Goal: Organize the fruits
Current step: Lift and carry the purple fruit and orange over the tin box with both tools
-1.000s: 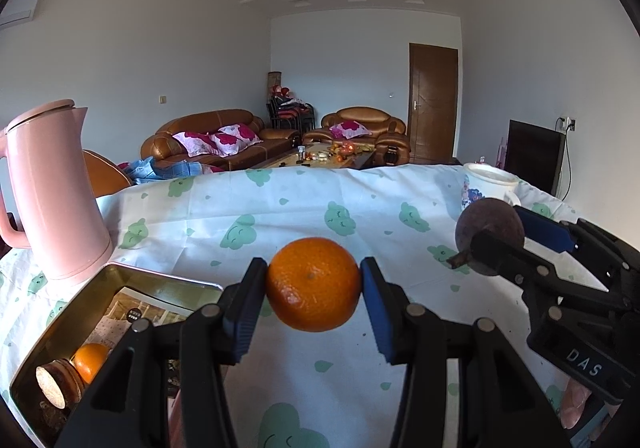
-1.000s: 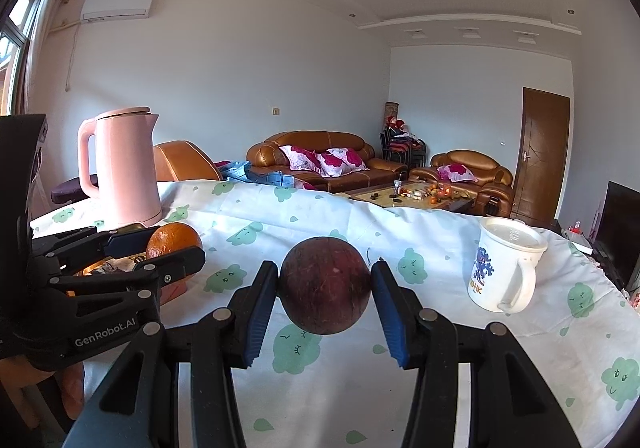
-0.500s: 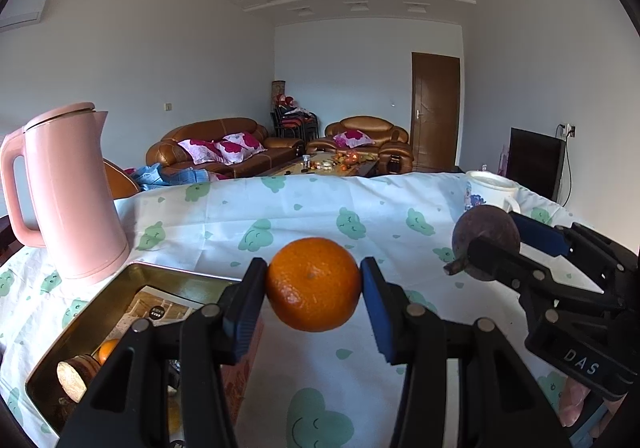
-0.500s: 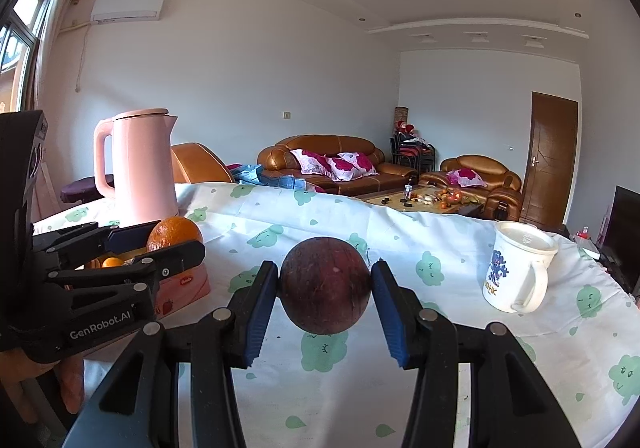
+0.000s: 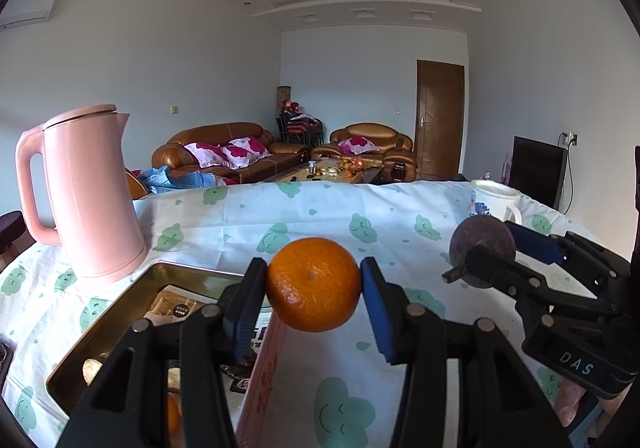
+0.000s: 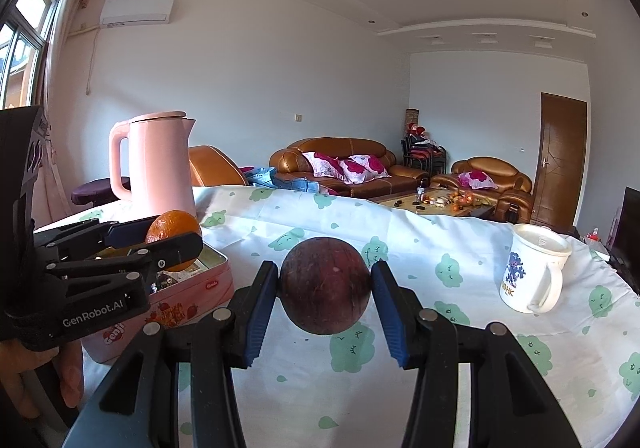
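Tablecloth | left claw clamps orange | right claw clamps passionfruit | tin's pink wall: right view only

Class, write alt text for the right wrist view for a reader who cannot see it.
The right gripper clamps a dark purple round fruit above a cloud-print tablecloth. At left, the left gripper holds an orange over a pink tin; a white mug stands at right.
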The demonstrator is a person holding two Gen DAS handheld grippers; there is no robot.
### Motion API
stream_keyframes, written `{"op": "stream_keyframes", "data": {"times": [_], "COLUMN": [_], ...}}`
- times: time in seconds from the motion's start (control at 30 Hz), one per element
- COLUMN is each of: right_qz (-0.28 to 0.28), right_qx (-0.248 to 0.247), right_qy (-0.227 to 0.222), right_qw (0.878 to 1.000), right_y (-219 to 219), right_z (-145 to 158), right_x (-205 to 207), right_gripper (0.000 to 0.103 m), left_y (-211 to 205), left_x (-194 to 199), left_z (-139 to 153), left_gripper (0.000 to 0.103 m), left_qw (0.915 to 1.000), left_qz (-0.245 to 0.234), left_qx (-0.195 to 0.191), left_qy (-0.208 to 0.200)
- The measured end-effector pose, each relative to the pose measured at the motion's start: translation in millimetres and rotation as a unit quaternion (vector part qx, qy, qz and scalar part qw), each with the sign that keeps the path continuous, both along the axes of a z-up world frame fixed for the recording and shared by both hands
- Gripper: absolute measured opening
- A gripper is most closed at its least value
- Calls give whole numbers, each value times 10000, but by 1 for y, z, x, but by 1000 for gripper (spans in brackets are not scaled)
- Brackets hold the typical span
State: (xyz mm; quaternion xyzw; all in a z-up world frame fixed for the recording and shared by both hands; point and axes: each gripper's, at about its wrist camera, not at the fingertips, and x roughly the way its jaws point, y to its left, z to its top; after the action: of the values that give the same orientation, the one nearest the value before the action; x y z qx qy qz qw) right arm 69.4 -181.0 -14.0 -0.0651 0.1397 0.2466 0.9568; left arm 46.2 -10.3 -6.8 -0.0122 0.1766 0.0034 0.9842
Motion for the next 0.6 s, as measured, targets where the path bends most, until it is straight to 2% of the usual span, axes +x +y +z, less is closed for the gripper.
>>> {"op": "stream_keyframes", "data": {"times": [0.6], "right_qz": [333], "right_qx": [-52], "right_qy": [-53], "right_qw": [9994], "right_y": [27], "right_z": [8], "right_x": [-11], "right_gripper": [50], "left_y": [26], "left_x": [-22], "left_z": [4], "left_gripper": [50], "left_qw": [9998], "left_qz": [195], "left_qx": [31], "left_qy": [-53]}}
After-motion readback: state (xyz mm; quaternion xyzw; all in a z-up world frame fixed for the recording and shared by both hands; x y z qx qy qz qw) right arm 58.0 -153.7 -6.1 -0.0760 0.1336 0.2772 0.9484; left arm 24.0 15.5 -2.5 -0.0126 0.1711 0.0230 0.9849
